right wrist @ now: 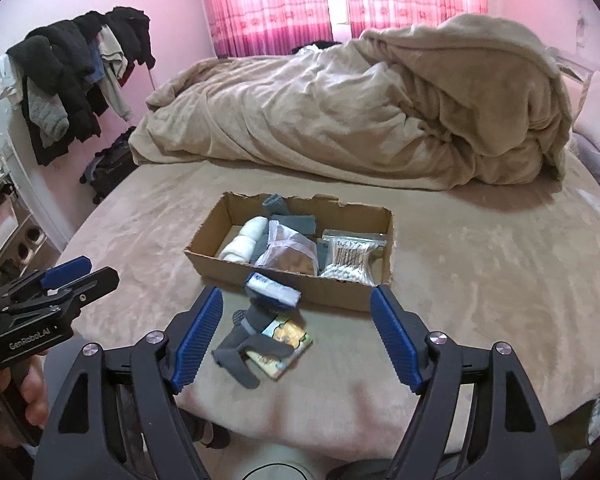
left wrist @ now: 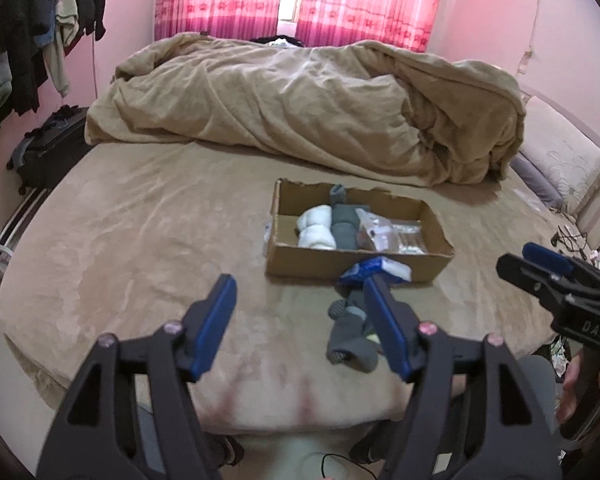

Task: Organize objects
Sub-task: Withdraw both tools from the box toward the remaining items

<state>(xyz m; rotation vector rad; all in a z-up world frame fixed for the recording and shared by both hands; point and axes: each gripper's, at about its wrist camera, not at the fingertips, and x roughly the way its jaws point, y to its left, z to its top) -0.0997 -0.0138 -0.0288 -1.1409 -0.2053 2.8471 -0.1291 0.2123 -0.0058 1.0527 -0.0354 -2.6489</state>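
Box: we see the open cardboard box on the tan bedsheet, ahead of both grippers and apart from them.
Box contents: inside we find white rolled socks at its left end, a grey sock roll beside them, a clear plastic bag in the middle, and a pack of cotton swabs at the right end.
Loose items: a blue-and-white tissue pack lies against the box's near wall; just nearer to us a grey sock sprawls over a small printed packet.
Relative to right fingers: in the right wrist view we see these loose items between and a little beyond the two fingertips, closer to the left finger, touching neither.
Right gripper: spread wide, holding nothing.
Relative to left fingers: in the left wrist view the sock and tissue pack sit partly behind the right-hand finger.
Left gripper: spread wide, holding nothing.
Background: a bunched beige duvet fills the far half of the bed.
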